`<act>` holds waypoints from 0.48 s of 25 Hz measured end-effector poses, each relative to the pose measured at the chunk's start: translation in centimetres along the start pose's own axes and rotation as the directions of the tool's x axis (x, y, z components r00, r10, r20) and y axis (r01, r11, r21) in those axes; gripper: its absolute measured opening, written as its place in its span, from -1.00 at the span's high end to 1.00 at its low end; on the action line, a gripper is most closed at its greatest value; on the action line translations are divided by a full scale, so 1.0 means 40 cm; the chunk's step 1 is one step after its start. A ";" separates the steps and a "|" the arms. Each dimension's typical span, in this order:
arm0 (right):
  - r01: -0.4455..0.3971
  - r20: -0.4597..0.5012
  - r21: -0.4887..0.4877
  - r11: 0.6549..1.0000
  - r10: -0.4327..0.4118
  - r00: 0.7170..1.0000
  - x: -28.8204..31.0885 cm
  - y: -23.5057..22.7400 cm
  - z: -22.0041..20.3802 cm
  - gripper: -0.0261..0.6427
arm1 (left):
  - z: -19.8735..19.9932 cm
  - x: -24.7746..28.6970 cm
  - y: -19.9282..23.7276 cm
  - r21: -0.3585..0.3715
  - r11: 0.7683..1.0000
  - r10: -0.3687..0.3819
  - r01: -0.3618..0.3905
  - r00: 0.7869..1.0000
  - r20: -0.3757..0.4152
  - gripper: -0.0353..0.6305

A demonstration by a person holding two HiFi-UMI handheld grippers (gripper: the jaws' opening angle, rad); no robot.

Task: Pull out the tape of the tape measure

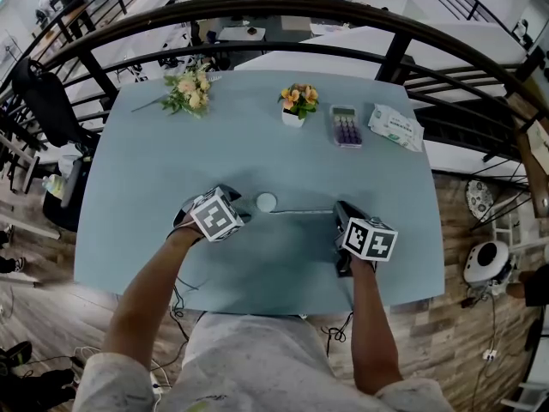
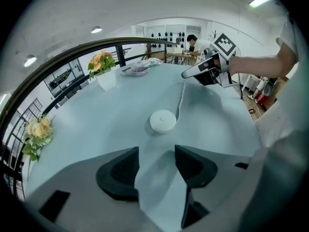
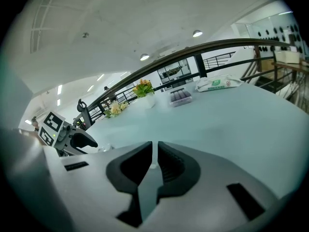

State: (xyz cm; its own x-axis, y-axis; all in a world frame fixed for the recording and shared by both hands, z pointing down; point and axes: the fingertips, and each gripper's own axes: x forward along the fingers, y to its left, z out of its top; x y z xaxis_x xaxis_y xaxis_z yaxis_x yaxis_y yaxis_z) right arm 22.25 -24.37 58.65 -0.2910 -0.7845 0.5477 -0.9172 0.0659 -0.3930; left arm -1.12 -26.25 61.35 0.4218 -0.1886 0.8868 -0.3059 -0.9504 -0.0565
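Observation:
A round white tape measure (image 1: 266,202) lies flat on the pale blue table (image 1: 171,170). Its thin tape (image 1: 302,212) runs out to the right, straight to my right gripper (image 1: 336,209). In the right gripper view that gripper (image 3: 154,154) is shut, with the tape's end pinched between the pads. My left gripper (image 1: 243,215) sits just left of the case. In the left gripper view it (image 2: 157,159) is open with only bare table between its fingers. The case (image 2: 162,121) lies a little beyond the fingertips, and the tape (image 2: 181,98) leads off to the right gripper (image 2: 186,75).
Along the table's far side stand a loose bouquet (image 1: 190,90), a small pot of flowers (image 1: 297,104), a calculator (image 1: 346,125) and a packet of wipes (image 1: 395,126). A dark curved railing (image 1: 283,11) runs behind the table.

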 end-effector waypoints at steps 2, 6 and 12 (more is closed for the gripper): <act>0.000 0.007 0.005 1.000 0.000 1.000 -0.001 -0.002 0.005 0.87 | 0.001 0.000 0.000 0.002 1.000 -0.002 0.002 1.000 0.002 0.19; 0.000 0.016 0.009 1.000 0.000 1.000 -0.003 -0.008 0.013 0.86 | -0.002 0.000 -0.001 0.004 1.000 0.002 -0.002 1.000 -0.016 0.18; -0.004 0.022 0.002 1.000 0.004 1.000 -0.012 0.004 0.028 0.87 | 0.017 -0.011 0.009 -0.015 1.000 0.018 -0.018 1.000 0.025 0.18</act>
State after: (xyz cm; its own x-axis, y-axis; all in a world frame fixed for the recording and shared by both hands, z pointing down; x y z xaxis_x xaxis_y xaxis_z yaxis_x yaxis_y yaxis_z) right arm 22.55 -24.69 57.50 -0.2886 -0.7978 0.5294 -0.9153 0.0676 -0.3971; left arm -0.84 -26.69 60.62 0.4373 -0.2116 0.8741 -0.3257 -0.9432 -0.0654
